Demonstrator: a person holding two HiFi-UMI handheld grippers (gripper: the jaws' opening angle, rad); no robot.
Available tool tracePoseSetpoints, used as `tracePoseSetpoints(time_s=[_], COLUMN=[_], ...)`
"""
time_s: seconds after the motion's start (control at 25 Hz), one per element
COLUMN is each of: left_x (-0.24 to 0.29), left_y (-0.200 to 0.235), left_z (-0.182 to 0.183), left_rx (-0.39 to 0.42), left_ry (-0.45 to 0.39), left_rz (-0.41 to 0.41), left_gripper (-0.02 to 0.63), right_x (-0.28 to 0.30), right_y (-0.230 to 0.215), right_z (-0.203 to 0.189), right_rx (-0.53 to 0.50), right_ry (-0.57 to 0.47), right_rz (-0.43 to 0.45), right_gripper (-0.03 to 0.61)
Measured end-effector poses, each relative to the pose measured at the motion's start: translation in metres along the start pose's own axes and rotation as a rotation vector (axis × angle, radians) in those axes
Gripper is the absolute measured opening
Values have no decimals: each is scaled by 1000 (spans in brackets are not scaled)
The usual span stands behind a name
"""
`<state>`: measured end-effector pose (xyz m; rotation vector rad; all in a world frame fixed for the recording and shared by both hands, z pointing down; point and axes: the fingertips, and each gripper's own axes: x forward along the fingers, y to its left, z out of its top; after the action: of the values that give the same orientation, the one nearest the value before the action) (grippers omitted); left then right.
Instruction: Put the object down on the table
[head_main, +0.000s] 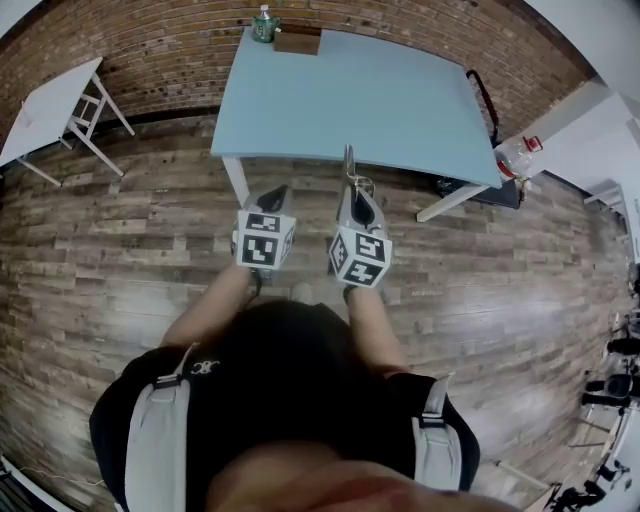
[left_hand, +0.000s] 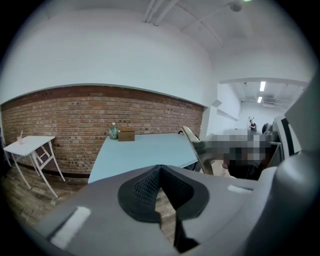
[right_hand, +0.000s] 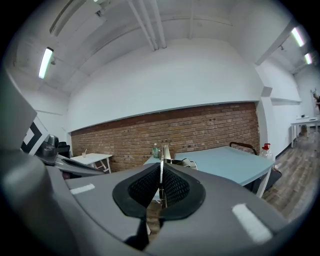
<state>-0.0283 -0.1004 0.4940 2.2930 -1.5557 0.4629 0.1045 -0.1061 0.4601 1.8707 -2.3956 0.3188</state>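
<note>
**Item in transit: utensil held, not yet set down**

Thin shiny metal utensil (left_hand: 193, 145) pinched edge-on between the pressed-together fingers of the right gripper (head_main: 352, 195), its tip standing up toward twelve o'clock, in the air at the near edge of the light blue rectangular table (head_main: 380, 100). Left gripper (head_main: 275, 195) at nine o'clock of the right, fingers closed on each other with nothing between. Green-capped bottle (head_main: 264, 25) and brown wooden box (head_main: 298, 40) stand on the table's far edge, eleven o'clock. By the look of it nothing is delivered: carrying the utensil over the tabletop, lowering it and releasing it all remain.
</note>
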Motion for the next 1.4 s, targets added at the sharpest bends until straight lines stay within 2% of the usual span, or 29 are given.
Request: tracePoseSetpoints(time_s=[0.28,0.56,0.84,0.96,1.08,1.28,1.4], left_x=[49,90,121,136,151,190,209], left_y=[-6,-13,-7,-2,0,20,37], left_z=[31,61,63,56,56,72,93], left_rx=[17,40,19,-19,-12,-8,-12], left_ry=[-12,-16,16,31,48,36,19], left_rz=[31,61,82,72,57,29,26], left_gripper=[-2,-2,-2,-2,-2,-2,-2], right_x=[42,83,120,132,148,192,224], right_y=[-39,-59,-70,-74,-78,-82,-83], right_z=[19,25,19,12,8,6,5], right_rx=[-7,-35,10,9,10,1,20], right_ry=[-17,-12,36,57,68,87,108], right_rz=[15,64,109,112,103,90,92], right_gripper=[18,18,18,18,18,18,18])
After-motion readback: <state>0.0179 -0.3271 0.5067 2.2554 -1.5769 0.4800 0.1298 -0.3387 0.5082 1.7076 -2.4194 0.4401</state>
